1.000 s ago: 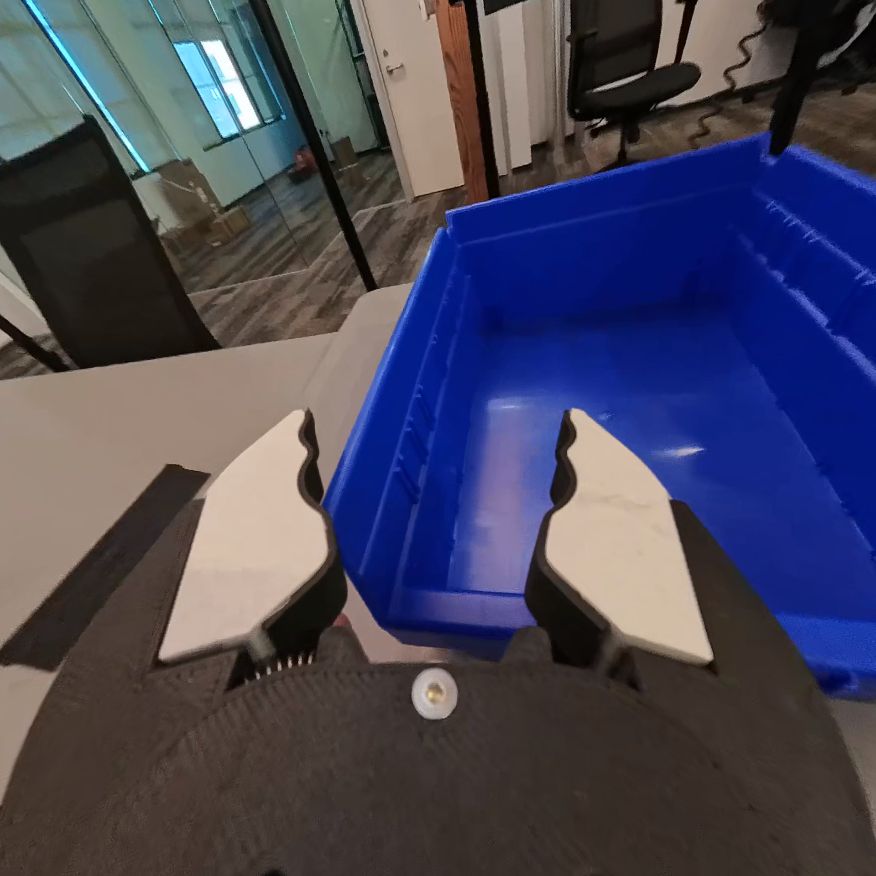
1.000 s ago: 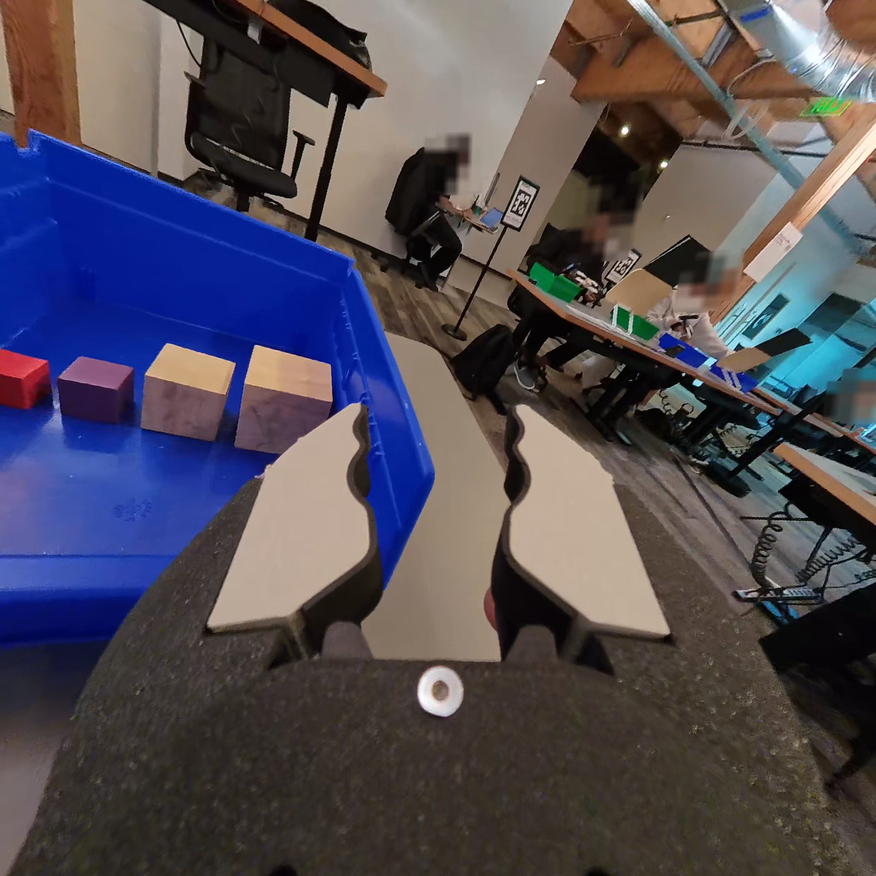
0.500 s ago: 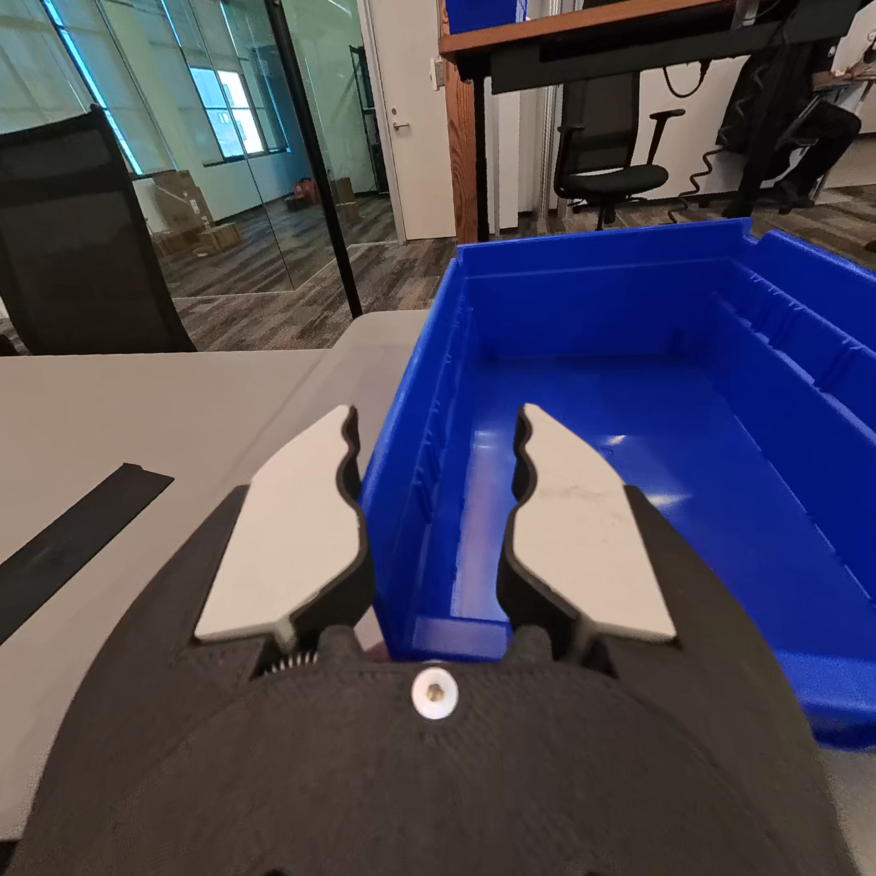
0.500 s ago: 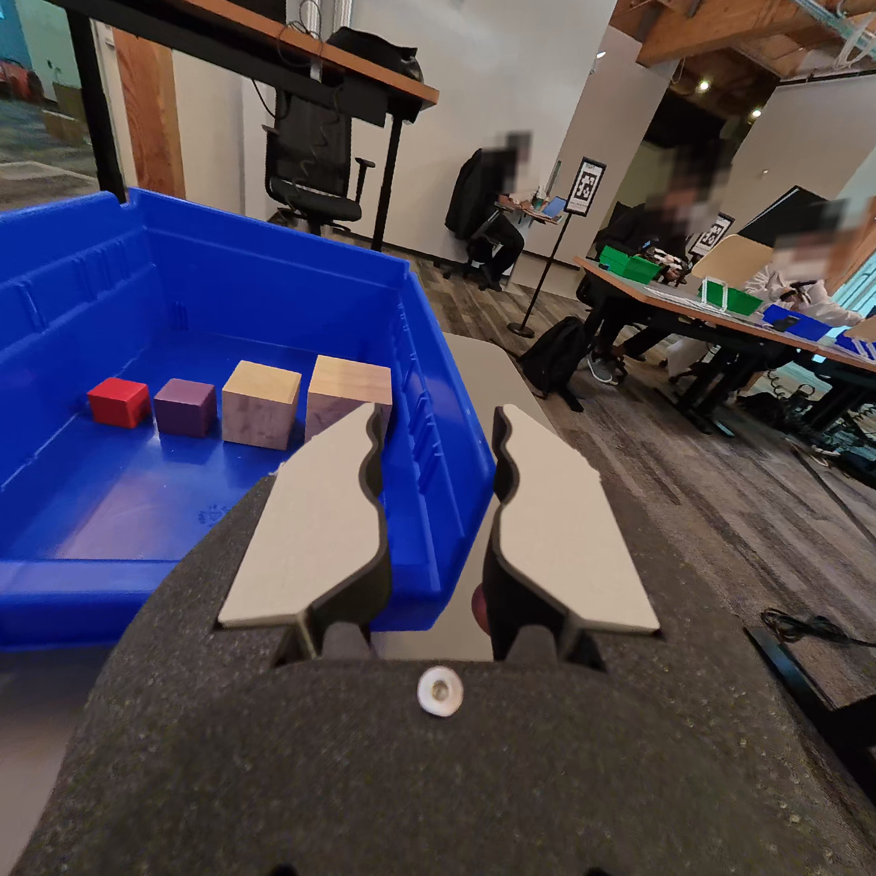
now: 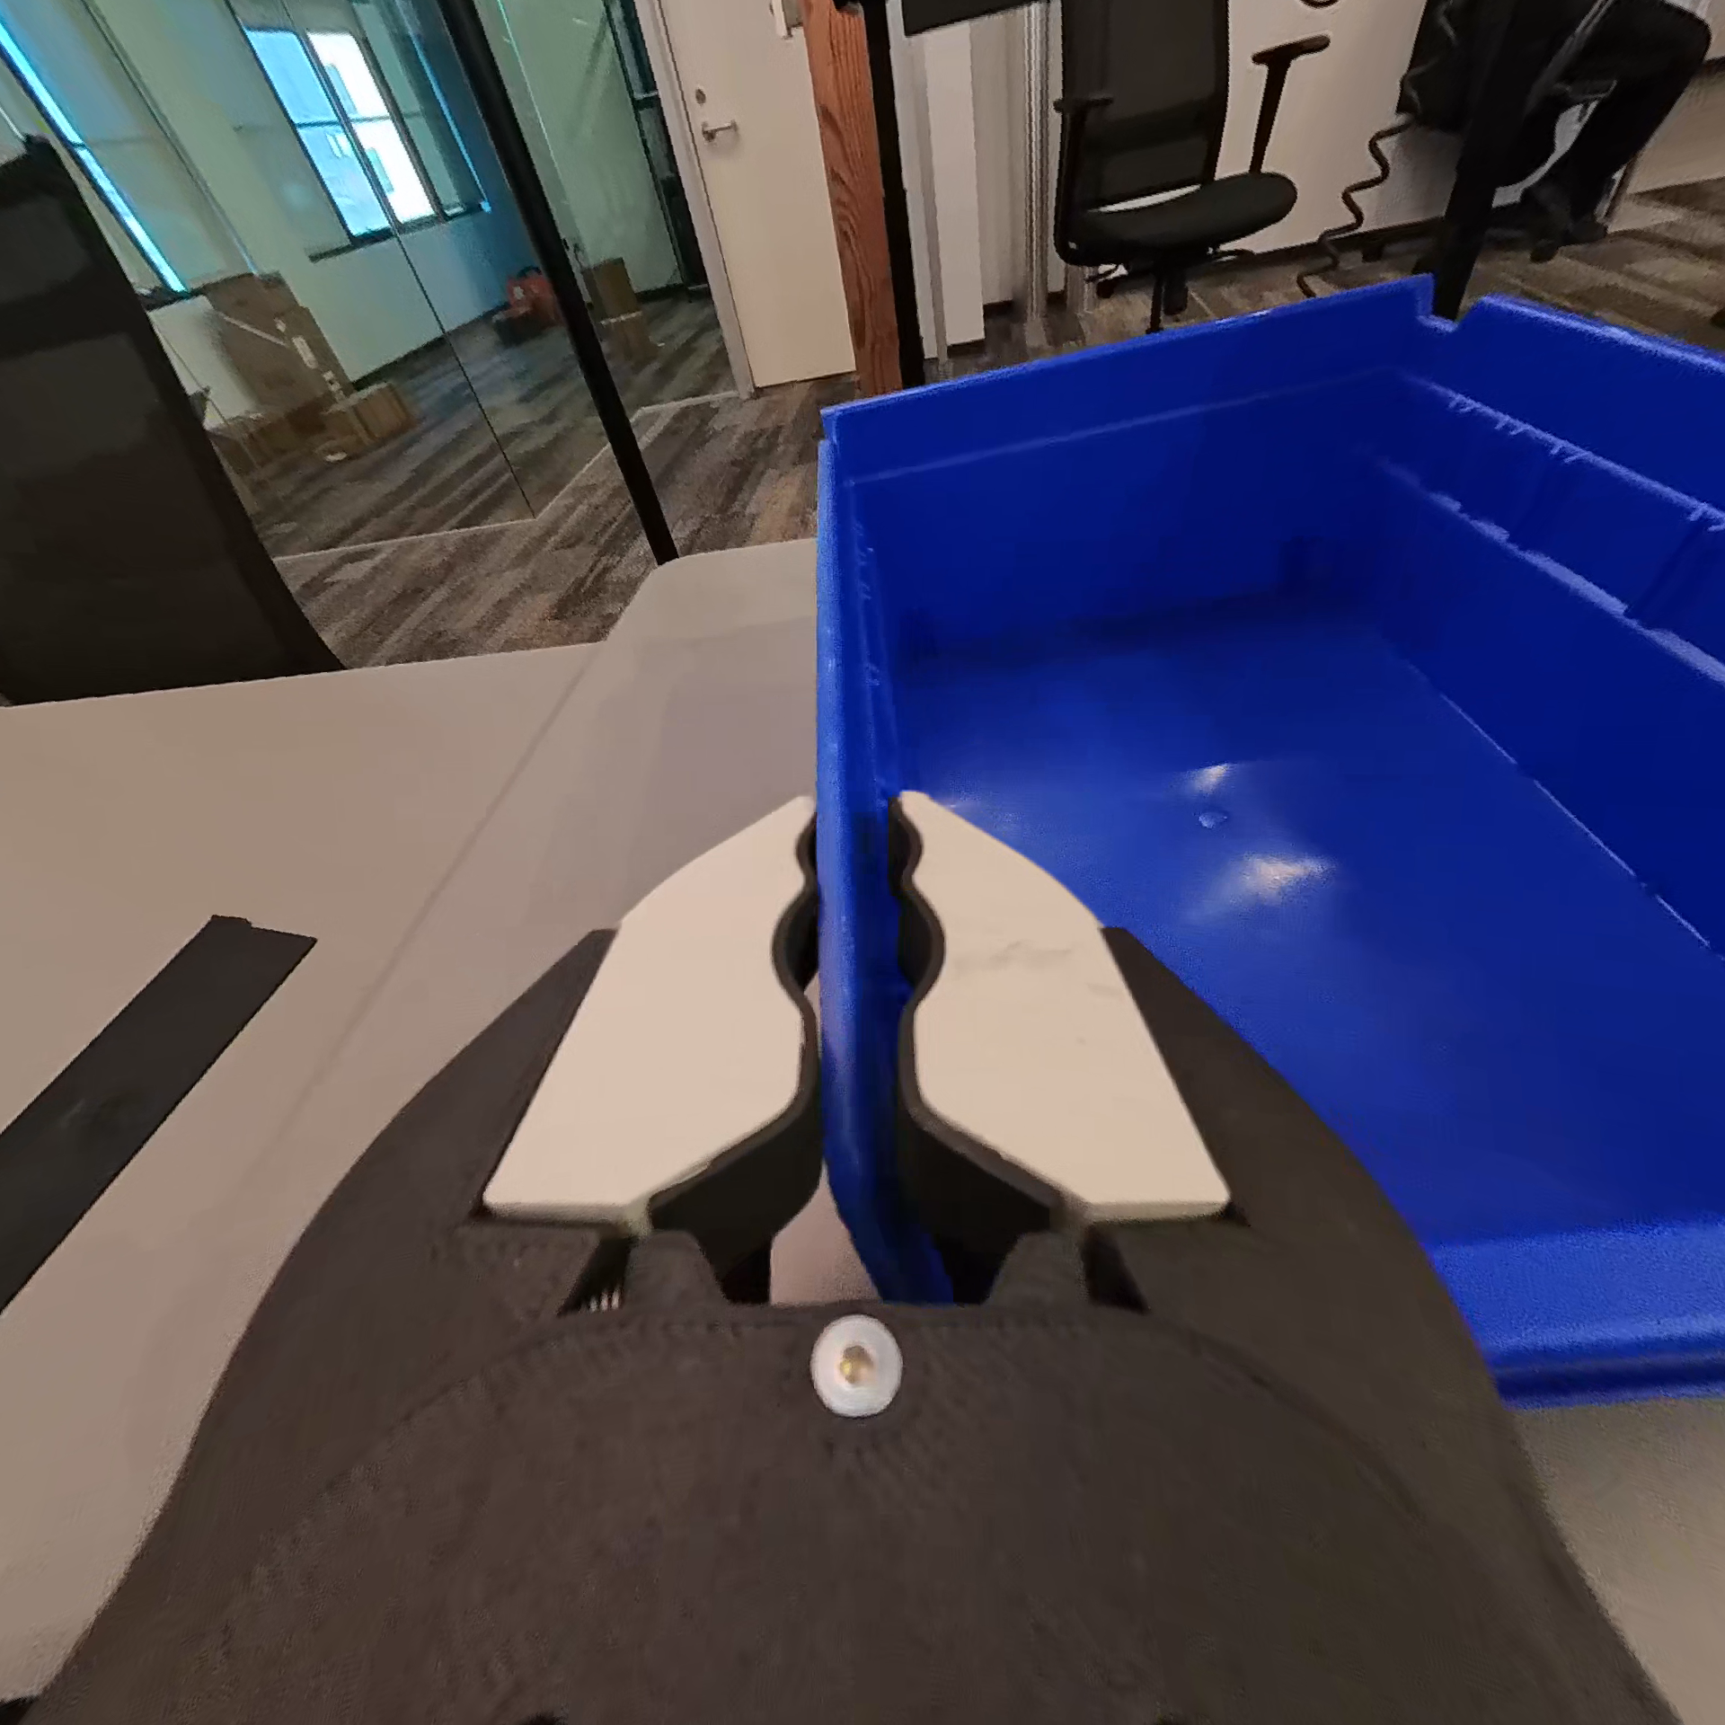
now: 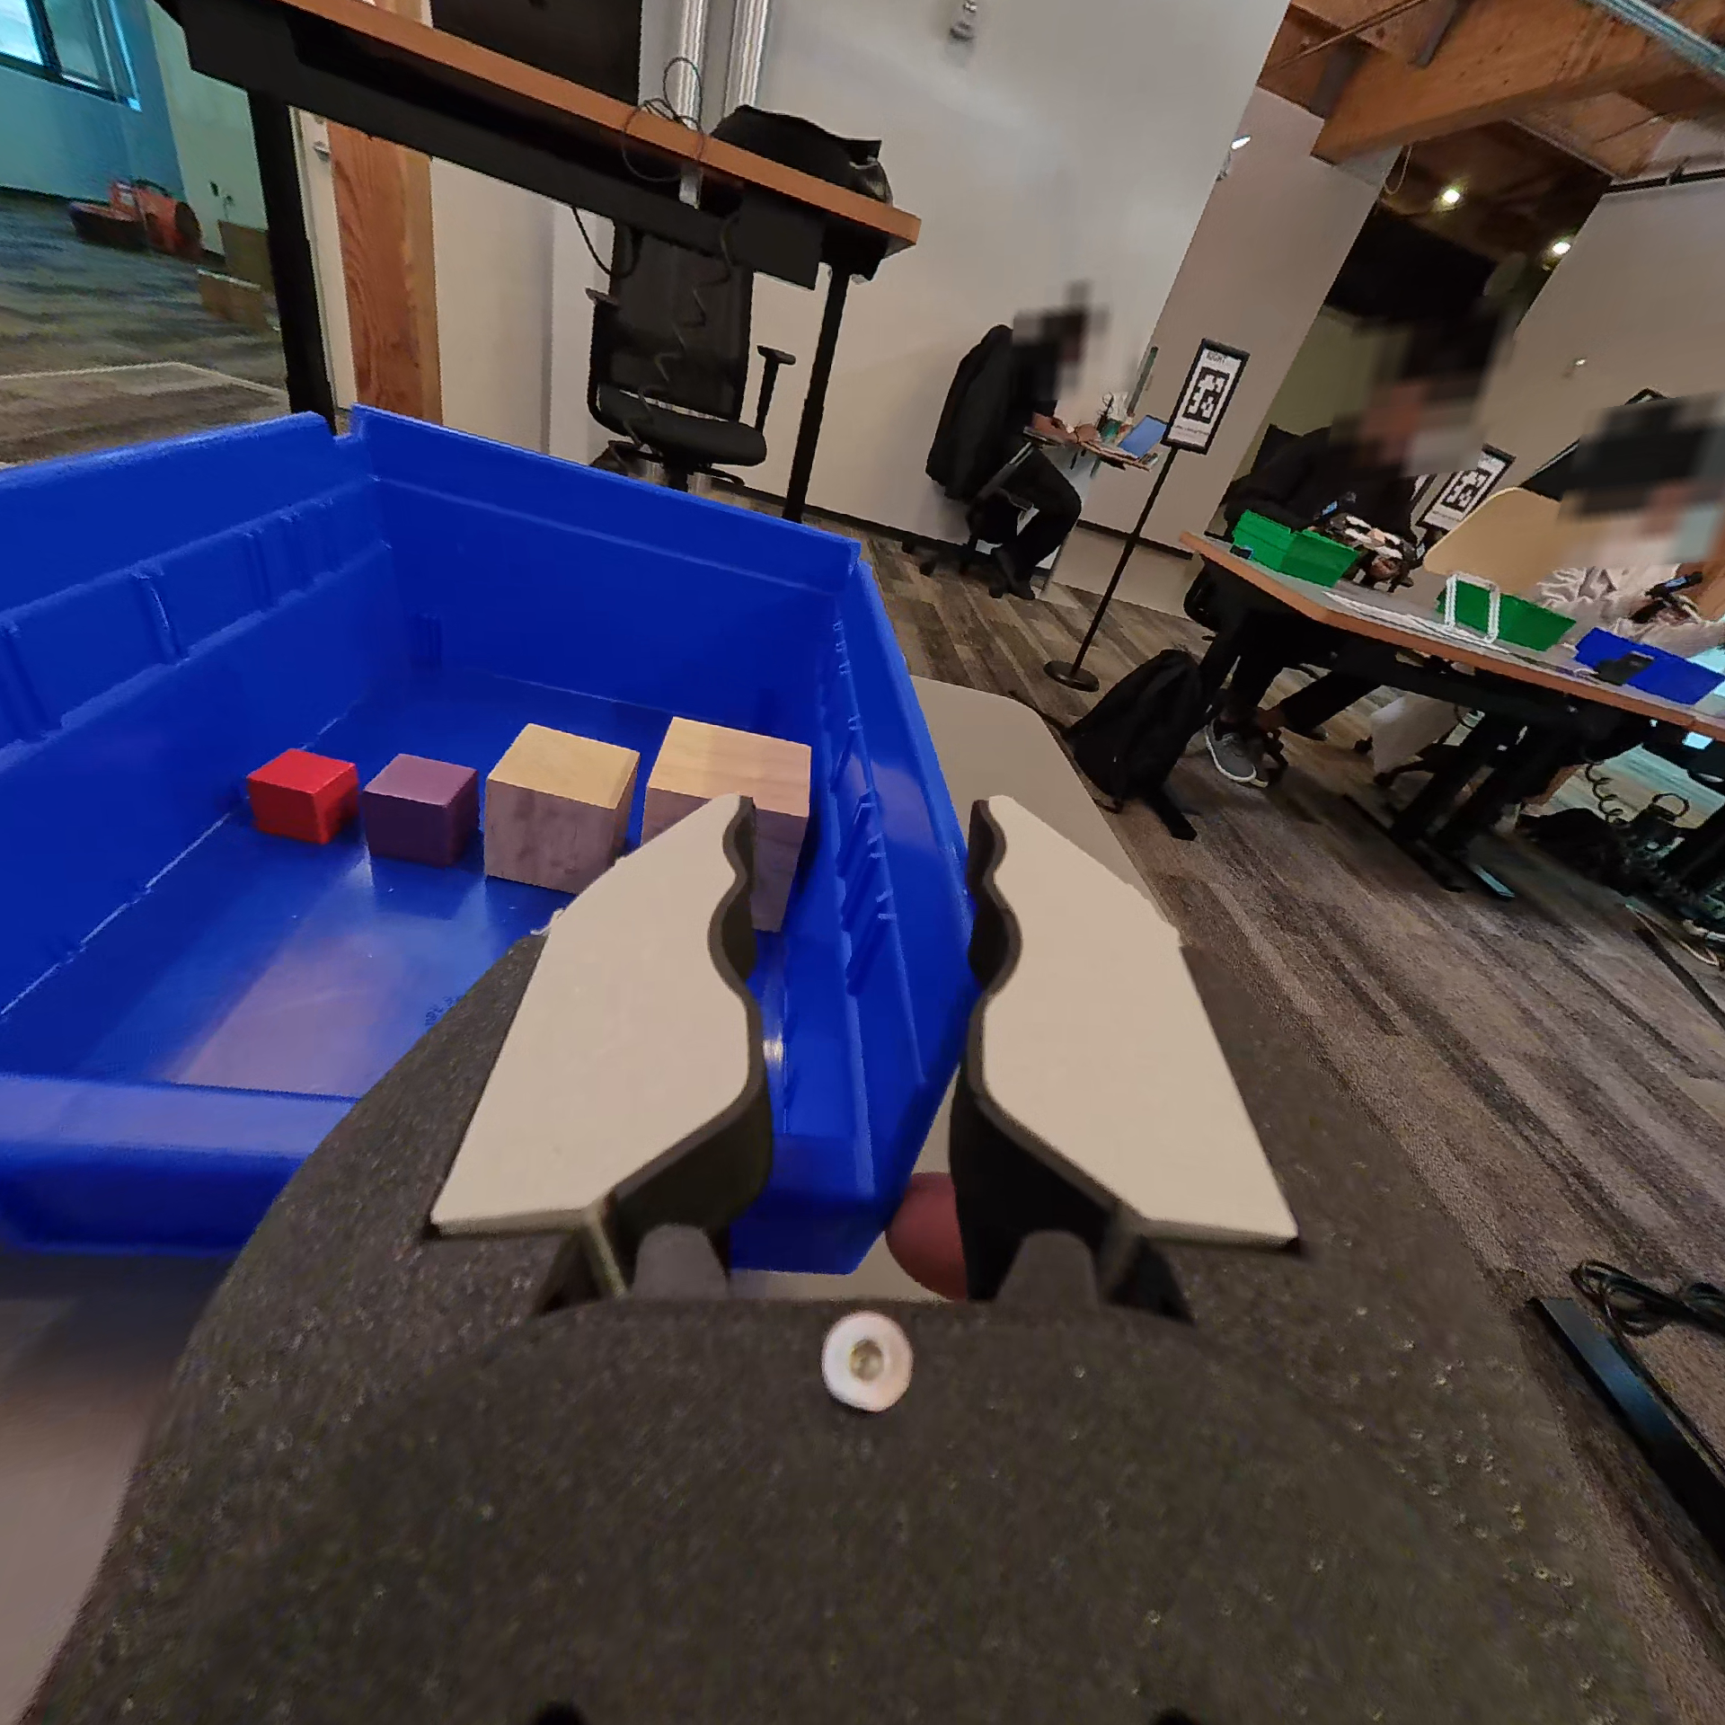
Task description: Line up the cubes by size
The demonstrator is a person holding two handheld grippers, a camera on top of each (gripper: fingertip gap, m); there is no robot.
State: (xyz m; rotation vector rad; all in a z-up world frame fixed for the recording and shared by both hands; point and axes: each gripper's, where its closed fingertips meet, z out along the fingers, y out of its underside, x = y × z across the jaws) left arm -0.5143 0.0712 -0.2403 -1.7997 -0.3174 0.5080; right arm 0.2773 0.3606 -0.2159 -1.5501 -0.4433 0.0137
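The left gripper's (image 5: 854,821) fingers (image 5: 709,1017) are pinched narrow on the left wall of the blue bin (image 5: 845,653), one finger outside and one inside, pads pressed against the plastic. The right gripper's (image 6: 859,821) fingers (image 6: 635,1008) straddle the bin's right wall at a moderate width; whether they press on it cannot be told. The bin stands on the grey surface (image 5: 327,840). Inside, near the bin's far right corner, four cubes stand in a row: red cube (image 6: 301,793), purple cube (image 6: 418,806), smaller wooden cube (image 6: 558,803), then the larger wooden cube (image 6: 733,770) next to the right wall
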